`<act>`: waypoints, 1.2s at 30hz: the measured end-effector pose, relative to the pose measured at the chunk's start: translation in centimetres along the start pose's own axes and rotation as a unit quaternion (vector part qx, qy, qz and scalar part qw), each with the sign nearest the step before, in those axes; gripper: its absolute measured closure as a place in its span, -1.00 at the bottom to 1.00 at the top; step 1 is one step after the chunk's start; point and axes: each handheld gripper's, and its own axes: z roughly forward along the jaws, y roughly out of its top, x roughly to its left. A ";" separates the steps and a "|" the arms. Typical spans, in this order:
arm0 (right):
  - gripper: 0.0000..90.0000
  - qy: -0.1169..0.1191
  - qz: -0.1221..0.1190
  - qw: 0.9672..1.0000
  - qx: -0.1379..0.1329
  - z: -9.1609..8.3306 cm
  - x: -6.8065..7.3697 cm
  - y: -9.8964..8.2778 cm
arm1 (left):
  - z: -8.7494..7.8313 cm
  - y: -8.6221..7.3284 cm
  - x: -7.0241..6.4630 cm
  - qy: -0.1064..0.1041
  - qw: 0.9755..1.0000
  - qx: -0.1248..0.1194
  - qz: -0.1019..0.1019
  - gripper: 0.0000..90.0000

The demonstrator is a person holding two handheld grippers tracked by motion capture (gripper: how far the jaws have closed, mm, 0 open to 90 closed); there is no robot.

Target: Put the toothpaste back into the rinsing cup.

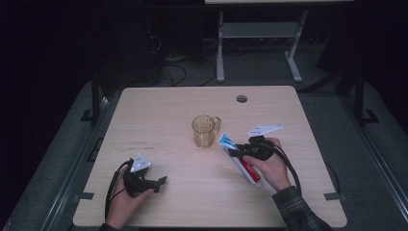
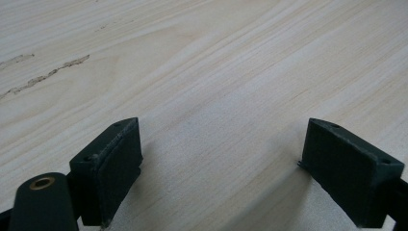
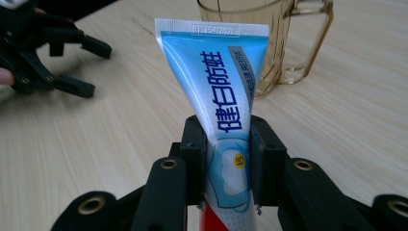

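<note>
Left gripper point(image 1: 161, 183): lower left of the high view, low over bare table point(image 1: 159, 110), jaws wide apart, nothing between them.
Right gripper point(image 3: 226, 159): lower centre of its own view, jaws clamped on the toothpaste tube point(image 3: 219, 91) about mid-body.
Tube: tilted, its flat crimped end towards the cup, red cap end towards the person; right of centre in the high view.
Cup point(image 1: 205, 130): clear amber, handled, upright, just beyond the tube's crimped end, middle of the table.
Likely step: getting the tube into the cup.
Doing it well: lift clear of the rim, keep the grip firm without squashing, lower gently so the light cup doesn't tip.
</note>
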 end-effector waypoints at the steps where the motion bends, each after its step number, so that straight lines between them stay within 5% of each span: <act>1: 0.57 0.000 0.002 1.000 -0.005 -0.2 0.0 0.0 | 0.0 0.0 0.0 0.000 1.000 0.000 0.000 -0.72; 7: 0.58 0.013 0.006 0.999 -0.050 -1.4 -0.3 0.2 | 0.0 0.0 0.0 0.000 1.000 0.000 0.000 -0.72; 24: 0.58 0.025 0.013 0.993 -0.114 -2.8 -0.6 0.6 | 0.0 0.0 0.0 0.000 1.000 -0.002 -0.001 -0.72; 36: 0.58 0.021 0.000 0.989 -0.150 -4.2 -0.4 2.7 | 0.0 0.0 0.0 0.000 1.000 -0.001 -0.001 -0.72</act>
